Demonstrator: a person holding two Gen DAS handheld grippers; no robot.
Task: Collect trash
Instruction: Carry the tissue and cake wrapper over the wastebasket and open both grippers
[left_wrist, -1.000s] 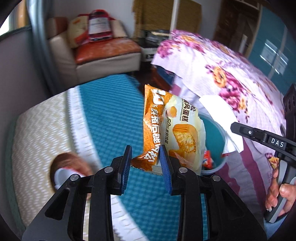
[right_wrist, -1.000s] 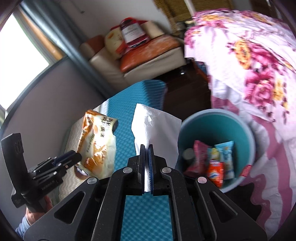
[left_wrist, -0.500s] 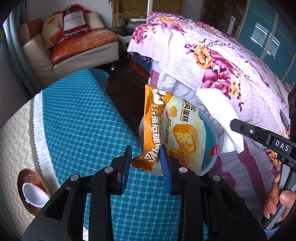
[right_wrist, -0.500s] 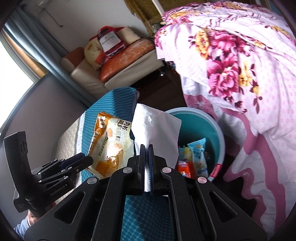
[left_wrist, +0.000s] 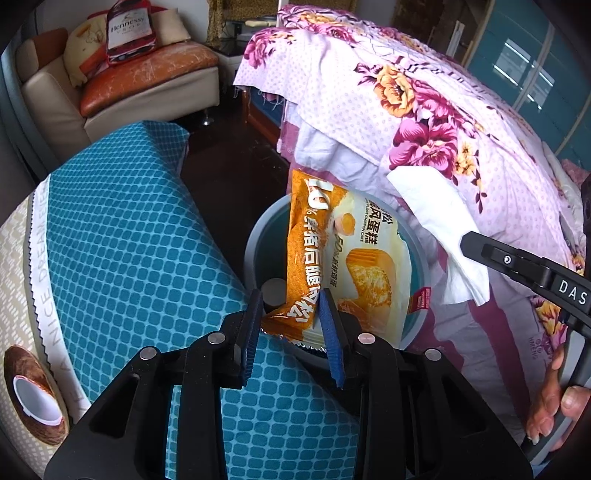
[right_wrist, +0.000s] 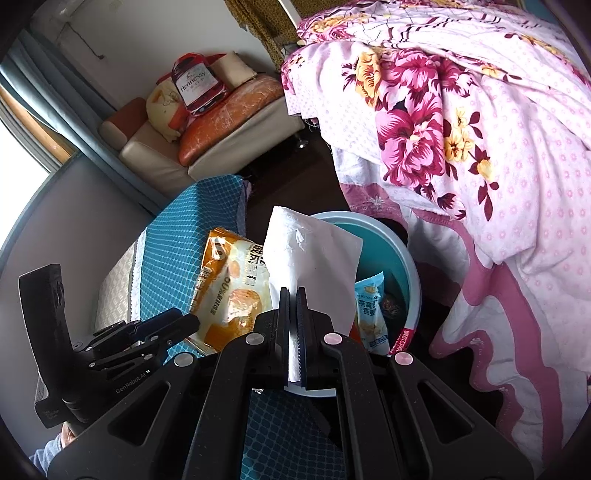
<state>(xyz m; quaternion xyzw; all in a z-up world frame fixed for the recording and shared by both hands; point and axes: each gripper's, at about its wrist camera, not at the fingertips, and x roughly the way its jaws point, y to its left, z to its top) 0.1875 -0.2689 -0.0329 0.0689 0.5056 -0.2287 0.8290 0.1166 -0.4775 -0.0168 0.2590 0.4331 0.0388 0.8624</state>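
My left gripper (left_wrist: 291, 314) is shut on the bottom corner of an orange and cream cake wrapper (left_wrist: 343, 266), which hangs over the teal trash bin (left_wrist: 255, 251). My right gripper (right_wrist: 293, 306) is shut on a white tissue (right_wrist: 310, 251), held above the near rim of the same bin (right_wrist: 410, 280). In the right wrist view the wrapper (right_wrist: 232, 291) and the left gripper (right_wrist: 184, 321) sit at the left. In the left wrist view the tissue (left_wrist: 443, 221) and the right gripper (left_wrist: 480, 247) show at the right. Snack packets (right_wrist: 369, 310) lie inside the bin.
A table with a teal checked cloth (left_wrist: 129, 240) is at the left of the bin; a brown tape roll (left_wrist: 33, 398) rests on it. A bed with a pink floral cover (left_wrist: 424, 110) borders the bin on the right. A sofa (left_wrist: 147, 74) stands behind.
Both grippers have moved from above the table towards the bin and down. The wrapper and the tissue now hang over the bin's opening. Both grips are unchanged.
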